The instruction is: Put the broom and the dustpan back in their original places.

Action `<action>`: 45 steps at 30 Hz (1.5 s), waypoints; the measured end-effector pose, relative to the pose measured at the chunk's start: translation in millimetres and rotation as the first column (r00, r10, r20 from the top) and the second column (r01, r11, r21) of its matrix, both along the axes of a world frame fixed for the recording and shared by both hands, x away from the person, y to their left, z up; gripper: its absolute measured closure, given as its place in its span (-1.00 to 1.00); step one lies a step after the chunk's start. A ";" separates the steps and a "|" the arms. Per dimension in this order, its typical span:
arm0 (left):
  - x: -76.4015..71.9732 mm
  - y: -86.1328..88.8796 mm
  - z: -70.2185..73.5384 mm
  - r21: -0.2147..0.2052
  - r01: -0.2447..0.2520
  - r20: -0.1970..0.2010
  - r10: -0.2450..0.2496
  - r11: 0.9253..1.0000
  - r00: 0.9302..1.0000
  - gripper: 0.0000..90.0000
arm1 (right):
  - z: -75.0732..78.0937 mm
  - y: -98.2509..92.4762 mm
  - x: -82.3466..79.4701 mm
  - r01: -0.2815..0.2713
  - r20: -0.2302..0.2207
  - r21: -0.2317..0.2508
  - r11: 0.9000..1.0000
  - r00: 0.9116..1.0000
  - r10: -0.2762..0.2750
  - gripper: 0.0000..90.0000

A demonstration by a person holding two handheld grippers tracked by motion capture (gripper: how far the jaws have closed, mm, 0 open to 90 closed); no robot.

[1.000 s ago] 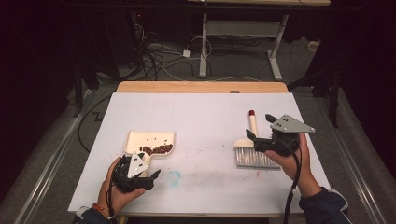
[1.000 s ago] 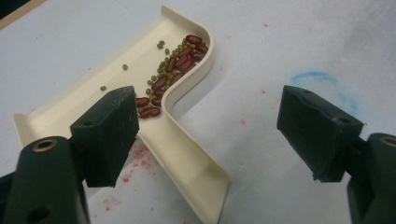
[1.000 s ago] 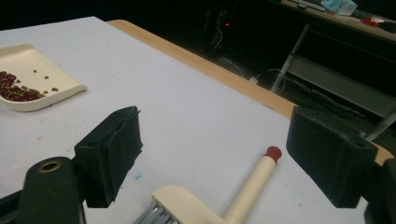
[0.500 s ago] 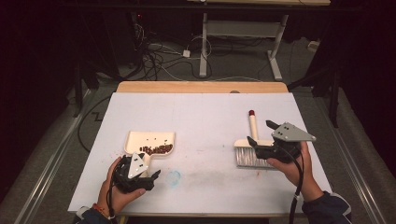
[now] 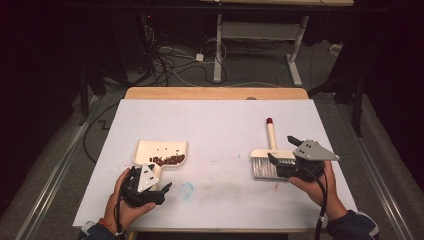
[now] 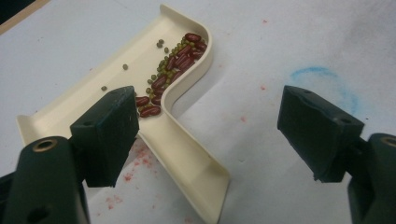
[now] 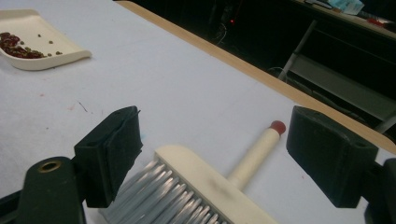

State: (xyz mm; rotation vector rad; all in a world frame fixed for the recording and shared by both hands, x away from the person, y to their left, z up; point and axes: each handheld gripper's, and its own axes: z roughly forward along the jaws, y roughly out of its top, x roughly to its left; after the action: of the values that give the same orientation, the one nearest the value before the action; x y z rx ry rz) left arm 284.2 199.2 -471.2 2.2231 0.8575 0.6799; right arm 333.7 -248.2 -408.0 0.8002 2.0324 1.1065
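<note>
Blue chalk ring (image 5: 186, 189) on table (image 5: 215, 125)

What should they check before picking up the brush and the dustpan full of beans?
1. Left hand-held gripper open: ok, jaws wide apart.
2. Dustpan handle between its jaws: ok, not yet clamped.
3. Beans all inside the dustpan: ok, heaped at the back wall.
4. Right hand-held gripper open: ok.
5. Brush lying flat on the table: ok, its head between the jaws.
6. Loose beans left on the table: cannot tell.

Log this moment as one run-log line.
left gripper: open, by dustpan handle | right gripper: open, over brush | beans: in dustpan | table: white
</note>
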 end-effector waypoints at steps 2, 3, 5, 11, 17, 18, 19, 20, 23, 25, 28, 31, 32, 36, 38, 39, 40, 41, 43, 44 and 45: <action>0.1 -0.1 -0.2 0.002 0.000 0.001 0.000 1.000 1.000 -0.55 | -2.7 -1.6 -1.3 0.004 0.002 -0.012 1.000 1.000 -0.004 -0.60; 0.1 -0.1 -0.3 0.003 0.000 0.002 0.000 1.000 1.000 -0.54 | -4.2 -2.0 -2.2 0.011 0.002 -0.015 1.000 1.000 -0.011 -0.60; 0.2 -0.4 -0.5 0.006 0.000 0.001 0.000 1.000 1.000 -0.54 | -6.6 -3.7 -3.7 0.004 0.000 -0.012 1.000 1.000 -0.004 -0.60; -0.1 -0.7 -0.5 0.006 0.001 0.004 -0.001 1.000 1.000 -0.55 | -13.2 -8.0 -9.0 -0.008 0.004 -0.007 1.000 1.000 0.008 -0.60; -0.4 -1.0 -0.8 0.006 0.004 0.004 -0.004 1.000 1.000 -0.55 | -23.2 -14.2 -16.1 -0.011 0.007 -0.030 0.999 1.000 0.011 -0.60; -0.6 -1.2 -0.8 0.006 0.006 0.004 -0.006 1.000 1.000 -0.55 | -24.7 -15.7 -17.0 -0.010 0.003 -0.029 1.000 1.000 0.010 -0.60; -0.7 -1.5 -0.9 0.009 0.005 0.003 -0.005 1.000 1.000 -0.55 | -26.5 -16.9 -18.1 -0.008 -0.005 -0.029 1.000 1.000 0.008 -0.60; -0.7 -1.7 -1.1 0.011 0.006 0.002 -0.006 1.000 1.000 -0.55 | -28.6 -17.9 -19.1 -0.008 -0.011 -0.035 0.999 1.000 0.008 -0.60; -0.2 -1.7 -1.3 0.009 0.006 0.001 -0.006 1.000 1.000 -0.54 | -34.2 -20.7 -23.7 -0.007 -0.017 -0.055 0.998 1.000 0.006 -0.60; 0.4 -2.2 -1.4 0.009 0.007 0.002 -0.007 1.000 1.000 -0.55 | -37.7 -23.4 -26.1 -0.006 -0.029 -0.053 0.999 1.000 0.004 -0.60; 1.1 -3.4 -1.5 0.007 0.013 0.000 -0.013 1.000 1.000 -0.55 | -42.2 -27.4 -29.9 -0.004 -0.039 -0.053 0.999 0.999 0.002 -0.60; 1.6 -3.9 -1.8 0.006 0.016 -0.002 -0.016 1.000 1.000 -0.55 | -45.5 -31.7 -33.1 0.004 -0.050 -0.051 0.999 0.999 -0.007 -0.60; 1.8 -3.9 -1.7 0.005 0.015 0.000 -0.015 1.000 1.000 -0.55 | -46.5 -33.1 -33.9 0.004 -0.055 -0.050 0.999 0.998 -0.007 -0.60; 3.9 -4.5 -1.2 0.000 0.014 0.002 -0.014 1.000 1.000 -0.55 | -52.0 -36.7 -36.8 0.011 -0.075 -0.052 0.999 0.997 -0.015 -0.60; 4.6 -5.2 -0.8 0.001 0.018 0.002 -0.018 1.000 1.000 -0.55 | -55.6 -37.9 -37.8 0.009 -0.086 -0.067 0.998 0.996 -0.015 -0.60; 4.8 -5.7 -0.6 0.002 0.018 0.003 -0.018 1.000 1.000 -0.55 | -57.0 -38.5 -38.3 0.007 -0.091 -0.072 0.997 0.996 -0.013 -0.60; 4.8 -6.3 -0.8 -0.004 0.018 0.005 -0.018 1.000 1.000 -0.55 | -58.1 -38.6 -38.6 0.010 -0.092 -0.076 0.997 0.996 -0.016 -0.60; 4.7 -6.7 -0.7 -0.004 0.019 0.006 -0.019 1.000 1.000 -0.55 | -58.8 -38.6 -38.9 0.010 -0.098 -0.080 0.997 0.995 -0.018 -0.60; 4.1 -7.3 -0.5 -0.003 0.019 0.010 -0.019 1.000 1.000 -0.55 | -59.6 -38.4 -38.9 0.003 -0.102 -0.080 0.997 0.995 -0.011 -0.60; 3.8 -7.3 -0.4 -0.002 0.020 0.010 -0.020 1.000 1.000 -0.55 | -59.8 -38.3 -39.1 0.003 -0.101 -0.082 0.997 0.995 -0.012 -0.60; 3.5 -7.4 -0.4 0.000 0.020 0.012 -0.020 1.000 1.000 -0.55 | -59.8 -38.6 -39.1 0.000 -0.099 -0.082 0.997 0.995 -0.008 -0.60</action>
State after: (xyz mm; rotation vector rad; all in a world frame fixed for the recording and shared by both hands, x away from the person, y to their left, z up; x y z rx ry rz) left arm 287.7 191.8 -471.6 2.2229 0.8289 0.6831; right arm 294.6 -286.8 -467.9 0.8323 2.1429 0.9919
